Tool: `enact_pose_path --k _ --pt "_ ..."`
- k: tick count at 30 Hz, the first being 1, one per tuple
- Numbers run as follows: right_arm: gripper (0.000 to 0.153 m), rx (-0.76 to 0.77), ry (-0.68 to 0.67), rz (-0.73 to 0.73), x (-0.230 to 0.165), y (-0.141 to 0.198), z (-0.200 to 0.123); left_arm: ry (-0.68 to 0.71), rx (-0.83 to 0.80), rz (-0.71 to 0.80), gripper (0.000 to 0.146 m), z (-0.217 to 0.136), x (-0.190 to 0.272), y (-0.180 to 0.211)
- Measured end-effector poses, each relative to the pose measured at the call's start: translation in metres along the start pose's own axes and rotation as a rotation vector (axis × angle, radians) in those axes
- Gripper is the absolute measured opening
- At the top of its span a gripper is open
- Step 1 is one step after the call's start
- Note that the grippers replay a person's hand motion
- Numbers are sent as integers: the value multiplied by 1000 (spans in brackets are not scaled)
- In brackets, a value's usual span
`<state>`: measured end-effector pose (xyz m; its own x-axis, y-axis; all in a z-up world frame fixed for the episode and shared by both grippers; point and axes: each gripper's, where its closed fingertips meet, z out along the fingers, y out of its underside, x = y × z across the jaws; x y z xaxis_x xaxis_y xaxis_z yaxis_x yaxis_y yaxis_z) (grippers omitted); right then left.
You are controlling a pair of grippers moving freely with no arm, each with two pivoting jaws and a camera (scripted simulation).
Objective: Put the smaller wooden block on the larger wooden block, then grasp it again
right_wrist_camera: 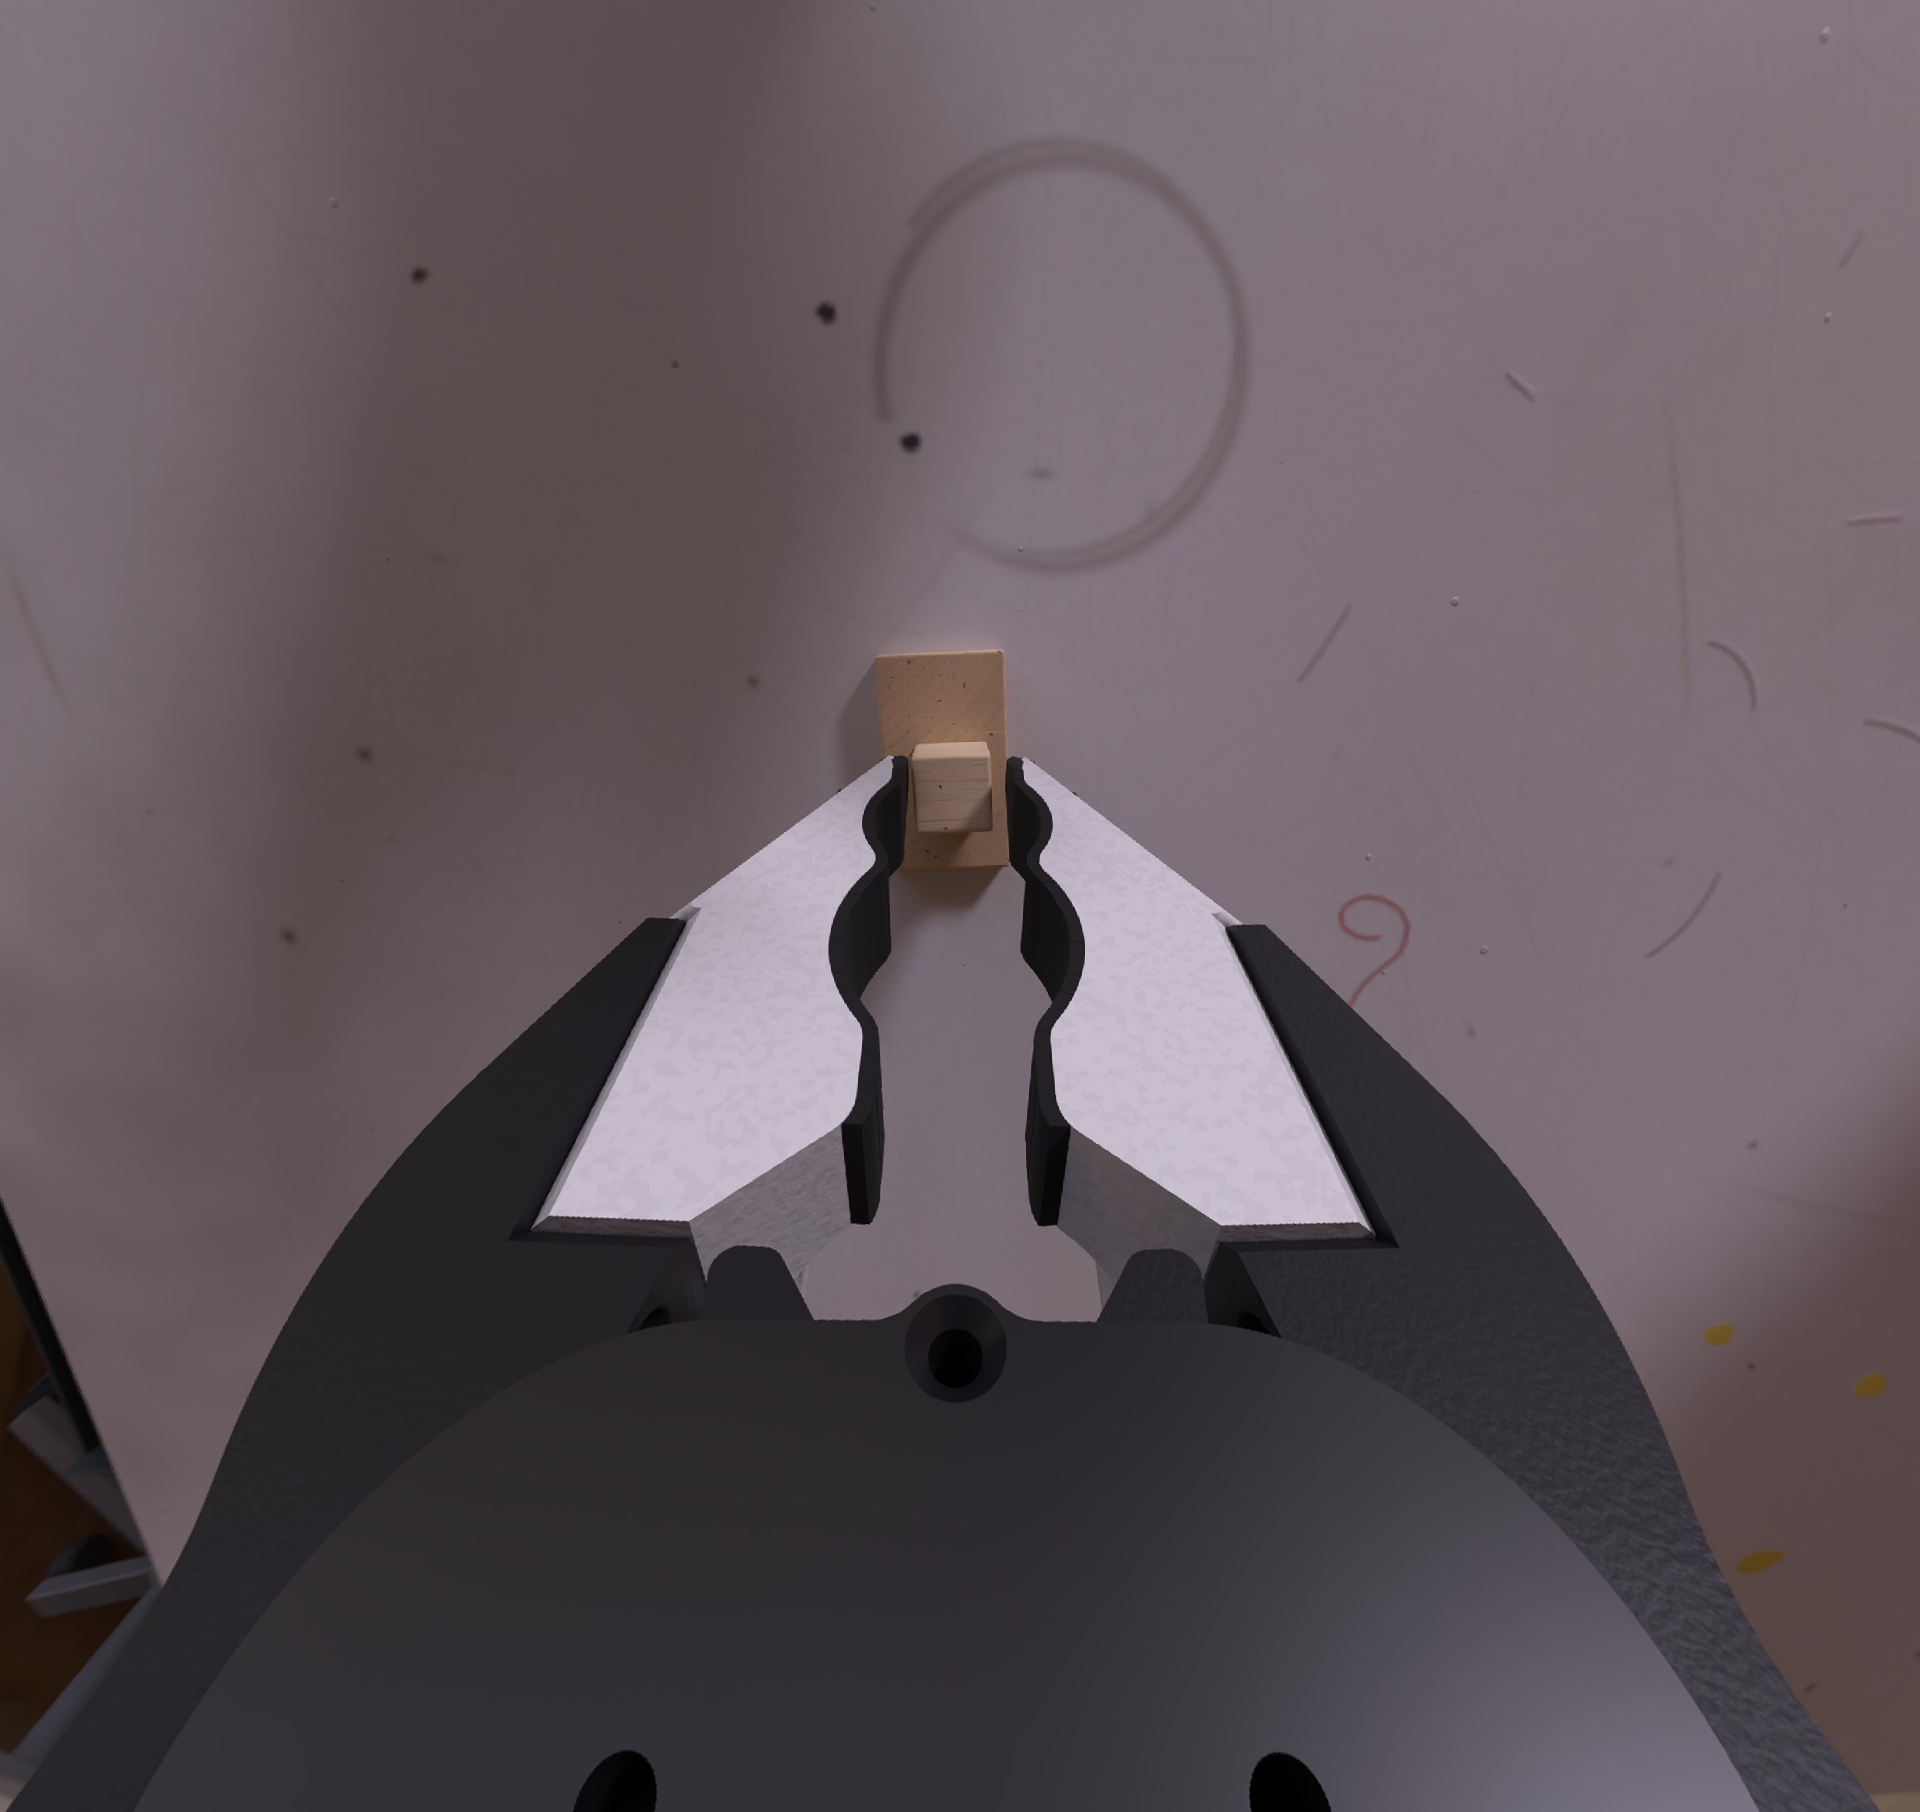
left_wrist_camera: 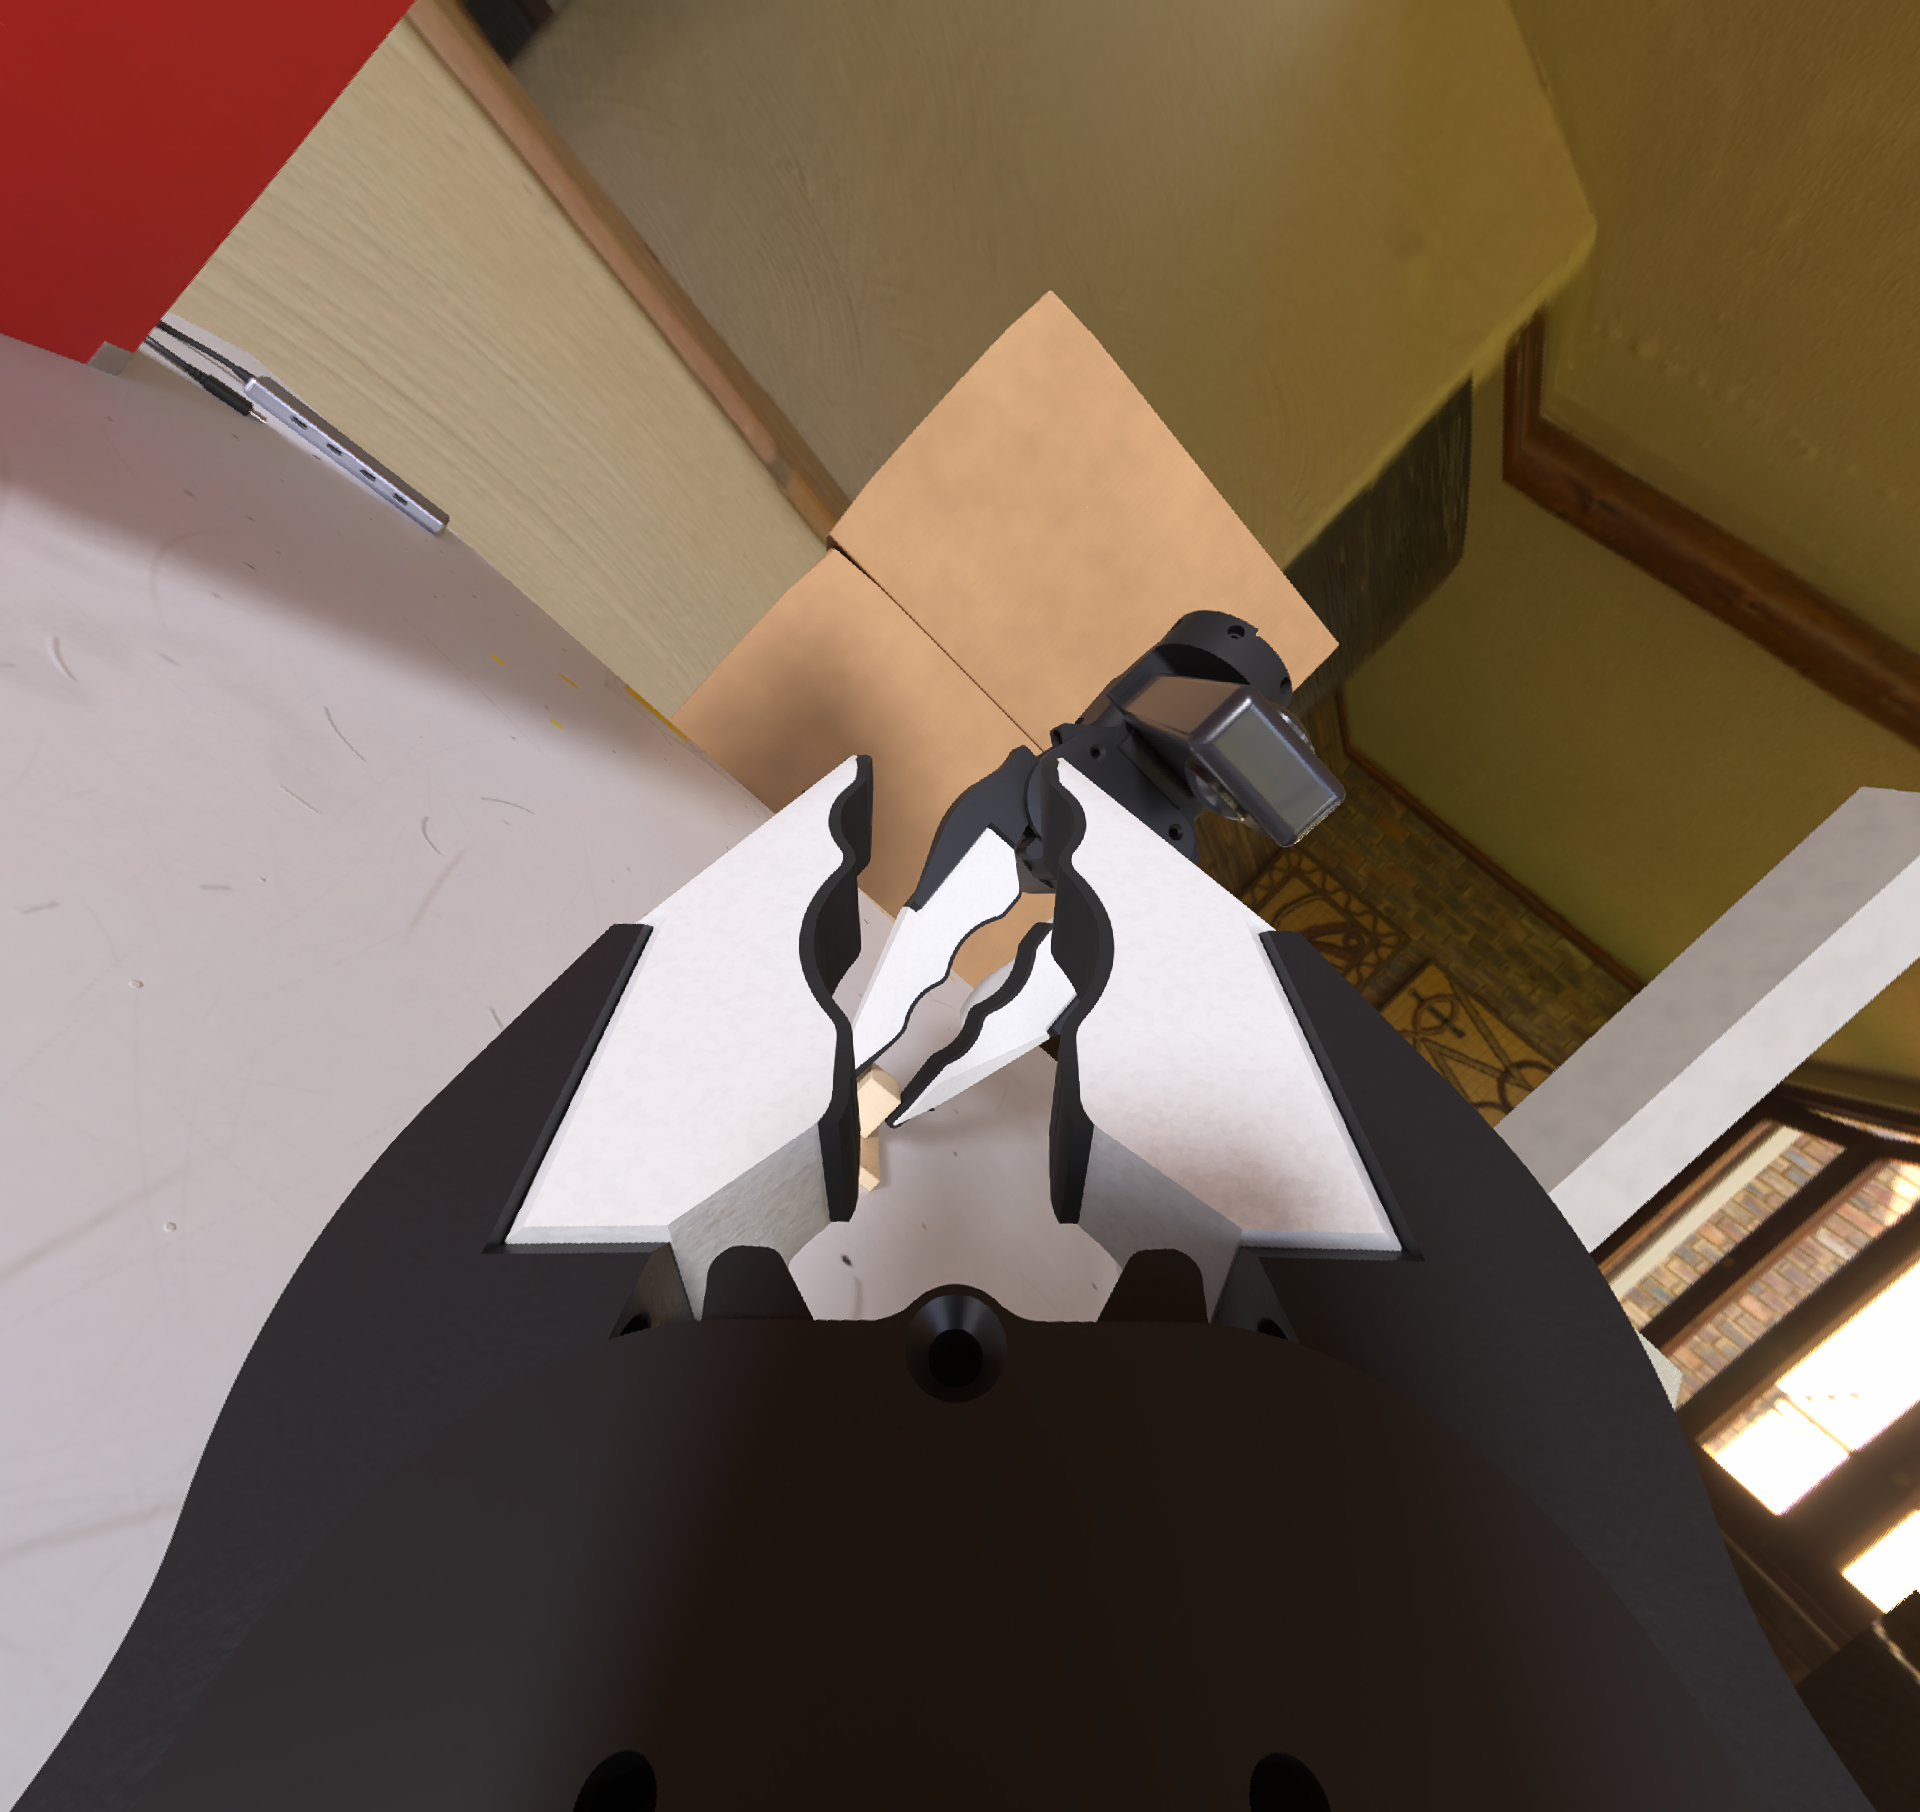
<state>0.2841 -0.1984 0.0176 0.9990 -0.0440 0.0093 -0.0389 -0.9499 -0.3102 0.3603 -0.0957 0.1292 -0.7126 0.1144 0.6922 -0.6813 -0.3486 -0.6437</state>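
Right wrist view, nearest first: the right gripper (right_wrist_camera: 958, 775) points down at a pale grey-lilac tabletop (right_wrist_camera: 1455, 412), its two fingers spread with a clear gap between them. At the fingertips the smaller wooden block (right_wrist_camera: 949, 788) sits on top of the larger wooden block (right_wrist_camera: 941, 763), which lies flat on the table. The small block stands between the two tips, close against the left-hand one and with a visible gap to the right-hand one. Whether the left tip actually touches it cannot be told. The larger block's far end extends beyond the tips; its near end shows in the gap between the fingers.

Surface condition: scuffed, with scratches, dark specks, a faint ring mark (right_wrist_camera: 1060, 354) beyond the blocks, a small red squiggle (right_wrist_camera: 1374, 941) to the right and yellow flecks near the lower right edge.

Left wrist view: the left gripper (left_wrist_camera: 961, 775) is likewise spread, holding nothing. Through its gap the right gripper (left_wrist_camera: 883, 1087) appears farther off, tips down at the blocks; only a sliver of pale wood (left_wrist_camera: 873, 1123) shows beside the left gripper's inner pad, and the two blocks cannot be told apart there.

Shown only in this view: the table's edge, a slim grey device with cables (left_wrist_camera: 343, 458) lying near the far edge, a tan cardboard box (left_wrist_camera: 997, 609) beyond the table, a red panel (left_wrist_camera: 156, 79) at upper left, yellowish walls with wood trim, and bright windows (left_wrist_camera: 1787, 1347) at lower right. The stacking itself is legible only from the right wrist.
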Motion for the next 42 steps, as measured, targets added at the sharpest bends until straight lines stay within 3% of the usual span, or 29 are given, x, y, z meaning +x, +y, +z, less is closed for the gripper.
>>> enact_pose_path --k 7,10,15,21,29,35,42 --pt "18 -89 6 72 1 0 0 4 3 -7 32 0 0 0" --pt "19 -83 19 32 -1 -2 -1 9 9 -18 32 -1 0 -1" --pt "33 -17 17 -12 0 -6 -8 13 15 -23 32 -1 0 -2" --pt "40 -59 -8 -120 -4 -2 -4 13 12 -25 32 -1 0 -2" --pt "15 -105 -32 -154 -3 3 2 11 10 -22 33 -1 0 -1" --pt "14 -111 -21 -119 0 3 1 14 13 -25 33 -1 0 -2" --pt "14 -143 17 34 -3 2 -1 14 15 -29 32 -1 0 -2"
